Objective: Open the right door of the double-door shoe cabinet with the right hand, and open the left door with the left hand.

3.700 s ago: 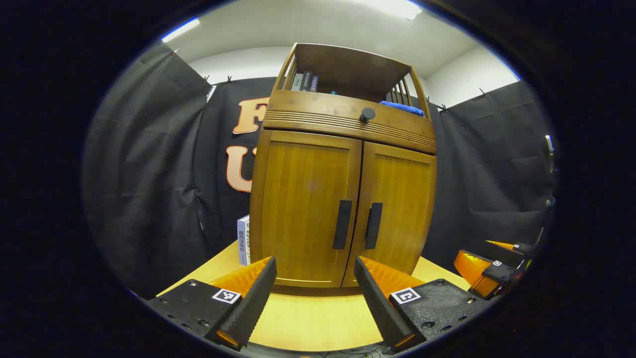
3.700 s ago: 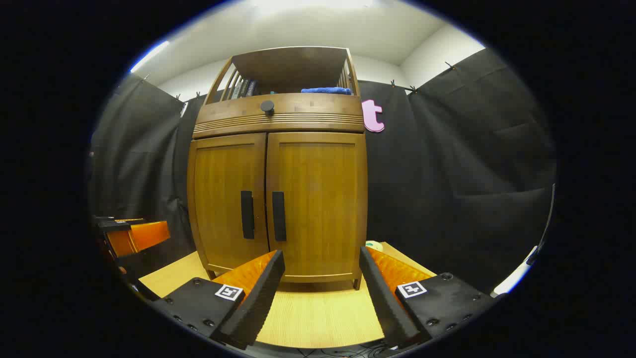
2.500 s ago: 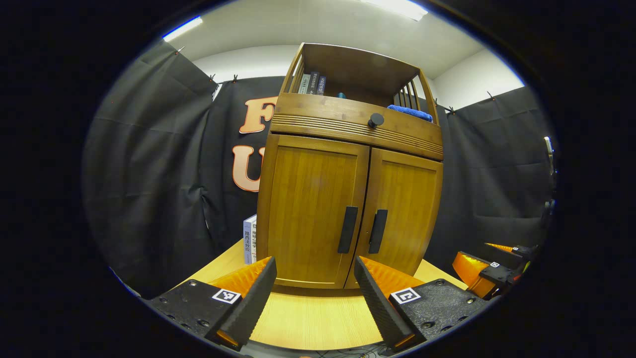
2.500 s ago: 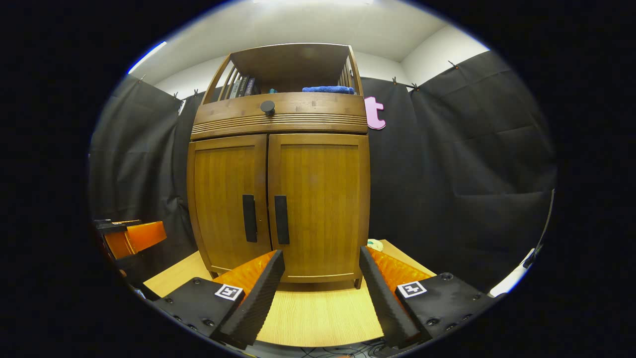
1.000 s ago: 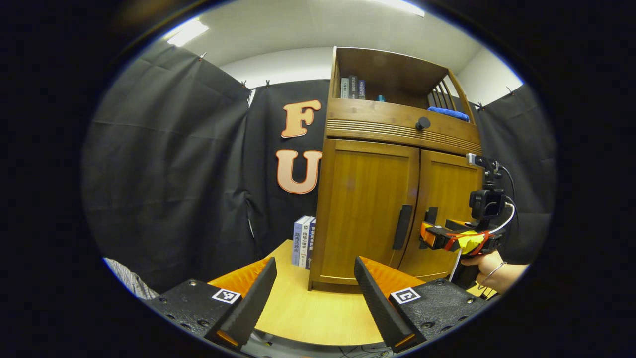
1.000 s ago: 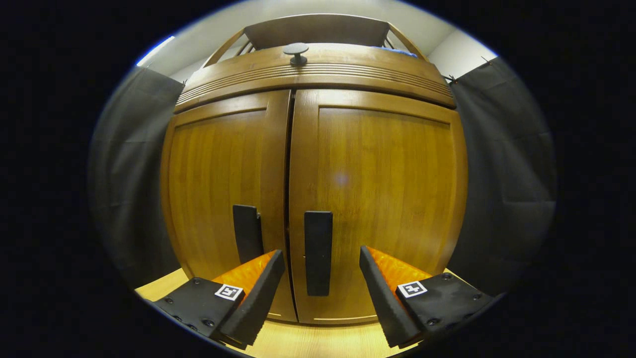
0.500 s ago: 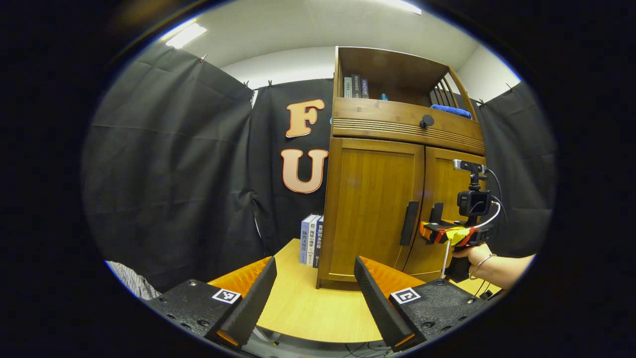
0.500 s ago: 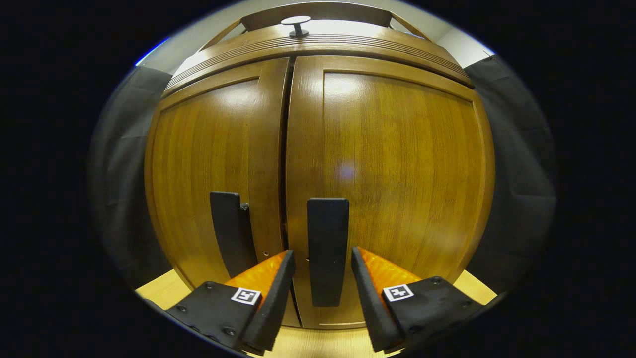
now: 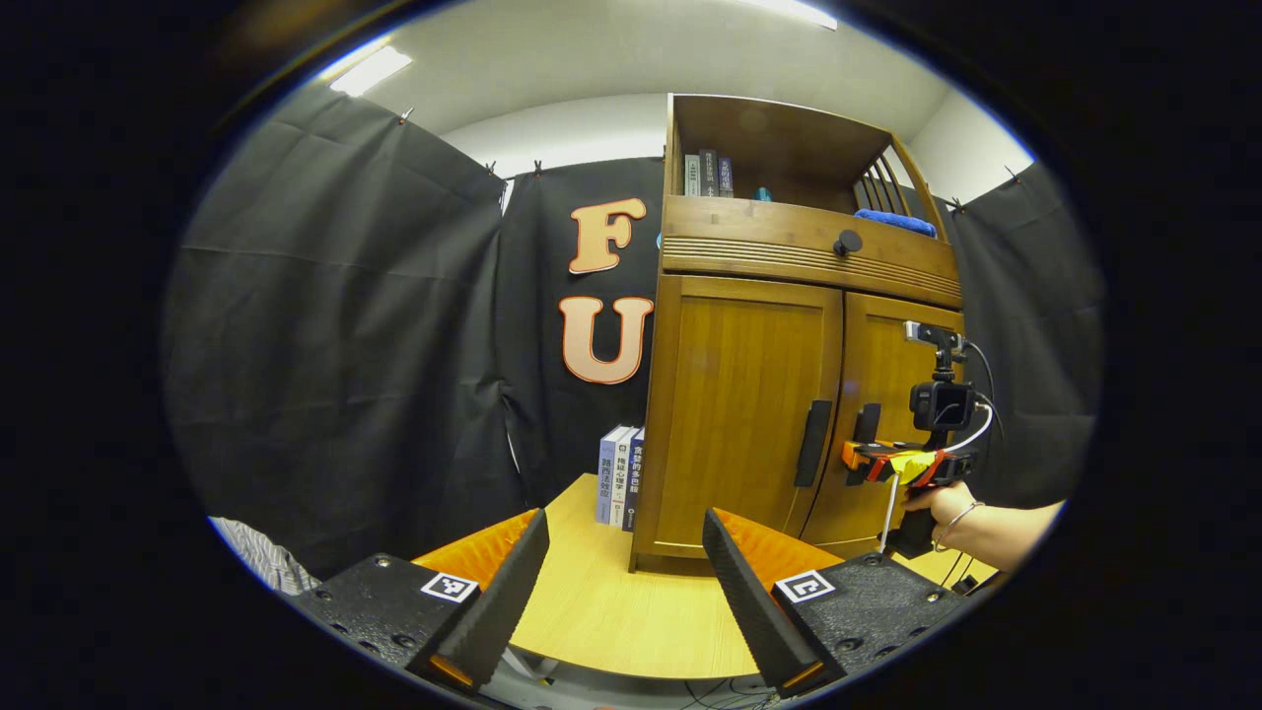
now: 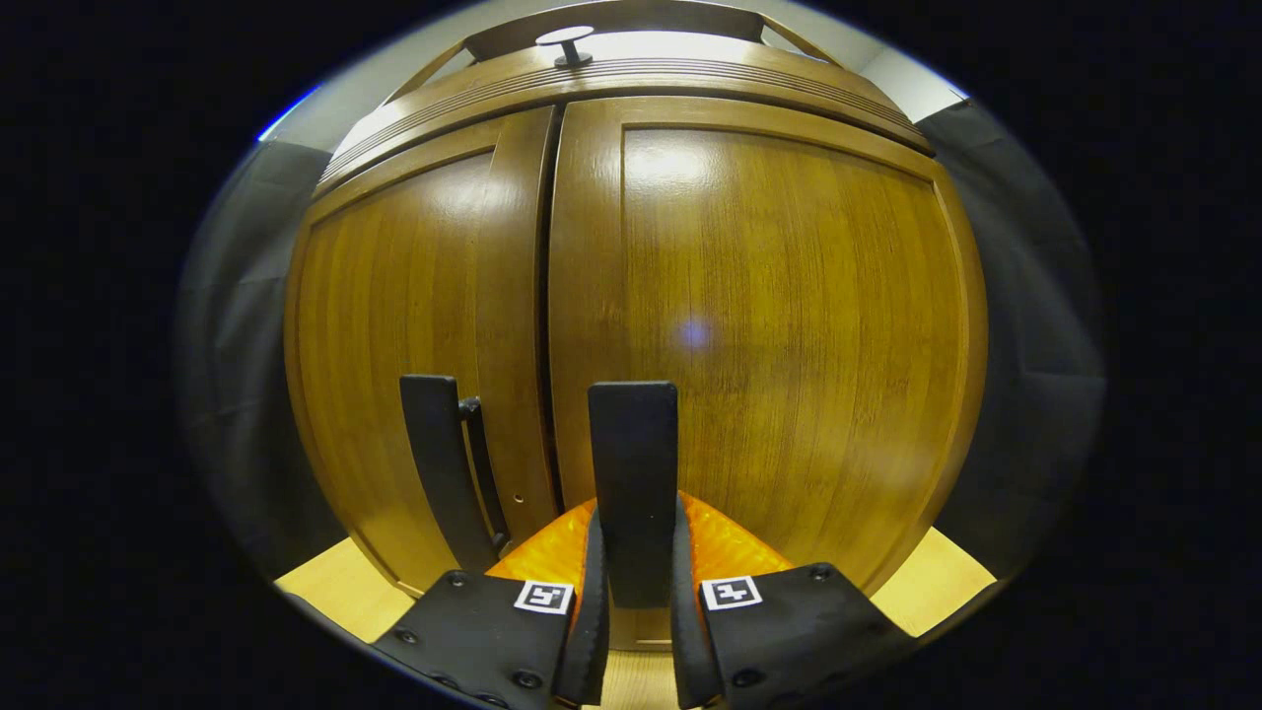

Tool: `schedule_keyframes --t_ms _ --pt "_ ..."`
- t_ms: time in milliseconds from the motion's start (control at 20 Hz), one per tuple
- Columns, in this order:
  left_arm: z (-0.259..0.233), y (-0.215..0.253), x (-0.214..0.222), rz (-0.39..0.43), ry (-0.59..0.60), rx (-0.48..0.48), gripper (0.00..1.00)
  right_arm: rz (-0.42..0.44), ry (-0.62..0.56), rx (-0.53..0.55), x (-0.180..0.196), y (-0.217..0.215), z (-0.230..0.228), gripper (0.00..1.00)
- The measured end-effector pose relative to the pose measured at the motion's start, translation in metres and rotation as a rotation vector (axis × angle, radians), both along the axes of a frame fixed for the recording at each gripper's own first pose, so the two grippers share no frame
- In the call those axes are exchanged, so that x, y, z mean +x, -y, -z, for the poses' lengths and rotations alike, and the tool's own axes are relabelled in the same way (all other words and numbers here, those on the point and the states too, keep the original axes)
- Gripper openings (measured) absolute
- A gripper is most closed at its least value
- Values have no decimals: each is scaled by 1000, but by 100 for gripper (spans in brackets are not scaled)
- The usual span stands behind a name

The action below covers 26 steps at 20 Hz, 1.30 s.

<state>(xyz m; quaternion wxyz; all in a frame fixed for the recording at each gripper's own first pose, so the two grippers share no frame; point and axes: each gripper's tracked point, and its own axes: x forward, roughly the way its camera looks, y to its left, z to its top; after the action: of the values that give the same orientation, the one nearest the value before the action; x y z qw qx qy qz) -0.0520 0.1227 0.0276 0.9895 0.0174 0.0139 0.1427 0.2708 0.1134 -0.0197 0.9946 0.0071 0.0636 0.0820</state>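
Note:
The wooden shoe cabinet [image 9: 749, 414] stands on a light table, both doors closed. In the right gripper view my right gripper [image 10: 634, 567] is shut on the black handle [image 10: 633, 463] of the right door [image 10: 789, 335], one finger on each side of it. The left door [image 10: 394, 325] carries its own black handle [image 10: 439, 463], untouched. In the left gripper view my left gripper [image 9: 623, 552] hangs open well short of the cabinet, off its left front corner, with nothing between the fingers. Farther off there, the right gripper [image 9: 877, 459] and the hand [image 9: 946, 503] holding it sit at the right door's handle [image 9: 866, 426].
A few books [image 9: 619, 475] stand upright on the table [image 9: 592, 611] beside the cabinet's left side. A drawer with a round black knob [image 9: 847, 242] runs above the doors. The open top shelf holds books [image 9: 707, 174] and a blue cloth [image 9: 892, 221]. Black cloth walls surround the booth.
My right gripper has closed from open onto the right door's handle. The left gripper has hardly moved. Both doors are still closed.

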Motion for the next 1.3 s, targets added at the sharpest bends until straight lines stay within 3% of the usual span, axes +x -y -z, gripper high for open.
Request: schedule_keyframes --t_ms 50,100,150,200,450,500,700,750,800,850,900,1050,1100,1200,1250,1300 --pt "0 1 -1 0 1 0 92 0 -2 1 -2 1 0 39" --pt "0 2 -2 0 0 -1 92 -1 -5 6 -6 2 -2 39" --pt "0 3 -2 2 0 -3 92 -4 -4 8 -9 2 -1 25" --pt "0 3 -3 3 1 -4 92 -10 -4 10 -14 4 1 29" --pt "0 7 -6 5 0 2 94 -32 -6 28 -39 12 -1 29" --pt "-1 7 -6 5 4 5 95 -32 -6 30 -45 16 -2 25" --pt "-1 15 -6 21 5 9 92 -23 -10 43 -75 32 1 25" --pt "-1 17 -5 27 5 10 92 -22 -11 45 -82 37 1 29" --pt "-2 18 -5 30 7 11 92 -19 -10 46 -89 41 1 25" --pt "-2 20 -4 35 9 12 92 -17 -10 48 -95 46 1 29" --pt "-2 22 -3 40 10 14 95 -14 -10 46 -102 51 0 29" --pt "-2 31 1 57 11 14 92 -1 -12 46 -120 66 0 29" --pt "-2 33 2 64 12 13 92 3 -11 48 -124 70 0 24" --pt "-1 39 4 78 11 14 92 13 -11 51 -135 81 0 34" --pt "-1 41 6 84 10 14 92 17 -11 49 -140 86 -1 24" --pt "0 44 7 88 9 15 92 23 -8 46 -144 89 -2 29"
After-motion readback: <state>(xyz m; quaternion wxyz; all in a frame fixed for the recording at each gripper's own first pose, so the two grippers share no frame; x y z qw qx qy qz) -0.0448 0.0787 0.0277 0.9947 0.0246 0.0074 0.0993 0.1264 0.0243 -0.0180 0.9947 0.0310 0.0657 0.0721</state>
